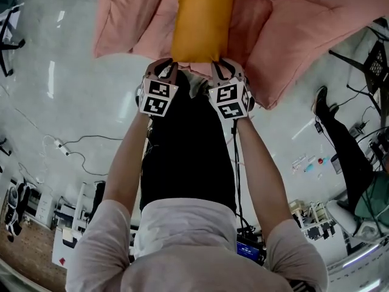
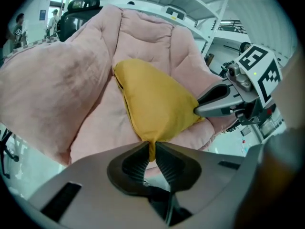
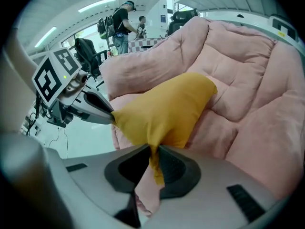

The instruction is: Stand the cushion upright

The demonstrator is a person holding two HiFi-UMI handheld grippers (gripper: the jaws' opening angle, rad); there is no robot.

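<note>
A yellow cushion (image 1: 200,20) lies on the seat of a pink padded chair (image 1: 292,35). My left gripper (image 1: 164,70) is shut on the cushion's near left corner, which shows pinched between the pads in the left gripper view (image 2: 152,149). My right gripper (image 1: 223,70) is shut on the near right corner (image 3: 155,154), with a fold of pink fabric hanging beside it. The cushion (image 2: 155,104) tilts up from its near edge. In the right gripper view the cushion (image 3: 164,111) spans between both grippers.
The pink chair's thick arms (image 2: 52,94) and backrest (image 3: 238,66) surround the cushion. Cables (image 1: 73,148) lie on the pale floor. A person's legs (image 1: 340,145) and an office chair (image 1: 374,66) are at the right. People stand far behind (image 3: 121,20).
</note>
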